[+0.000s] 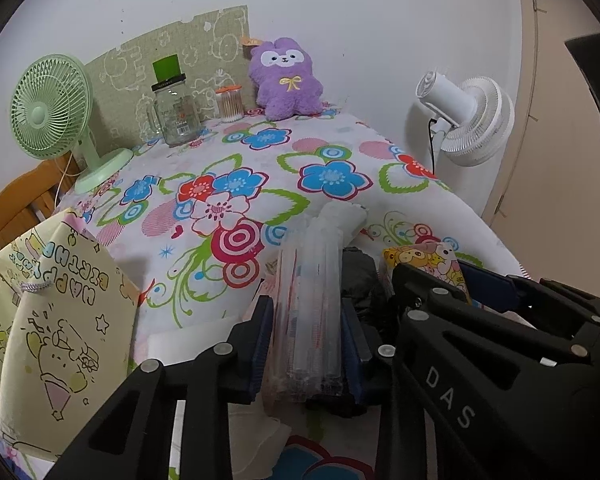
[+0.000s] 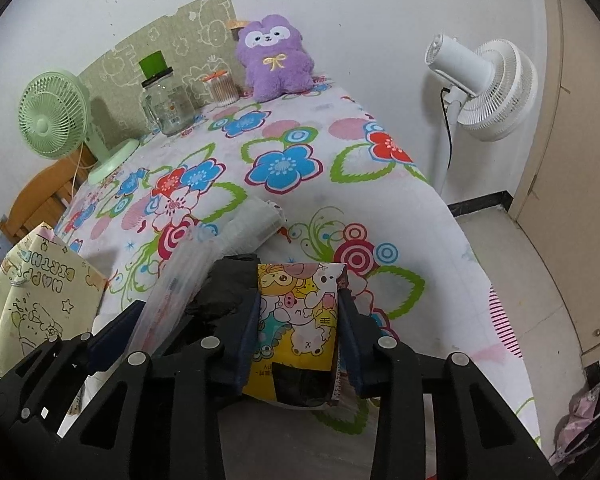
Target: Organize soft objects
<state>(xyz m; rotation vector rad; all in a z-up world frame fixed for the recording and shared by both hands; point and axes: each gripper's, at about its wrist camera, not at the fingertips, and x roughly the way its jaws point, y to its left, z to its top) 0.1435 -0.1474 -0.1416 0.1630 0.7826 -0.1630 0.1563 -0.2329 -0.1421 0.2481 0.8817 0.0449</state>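
Observation:
My left gripper (image 1: pixel 306 340) is shut on a clear plastic packet of straw-like tubes (image 1: pixel 312 300) and holds it over the near edge of the floral-cloth table (image 1: pixel 260 168). My right gripper (image 2: pixel 298 328) is shut on a yellow cartoon-print packet (image 2: pixel 296 320), right beside the left one. The left gripper and the clear packet (image 2: pixel 176 292) also show at the left of the right wrist view. A crumpled black bag (image 2: pixel 224 288) lies between the two packets. A purple plush toy (image 1: pixel 286 78) sits at the table's far edge against the wall.
A yellow "Happy Birthday" gift bag (image 1: pixel 56 320) stands at the near left. A green desk fan (image 1: pixel 52 112), a glass jar with a green lid (image 1: pixel 176 112) and a cotton-swab tub (image 1: pixel 230 104) stand at the back left. A white floor fan (image 2: pixel 484 88) stands right of the table.

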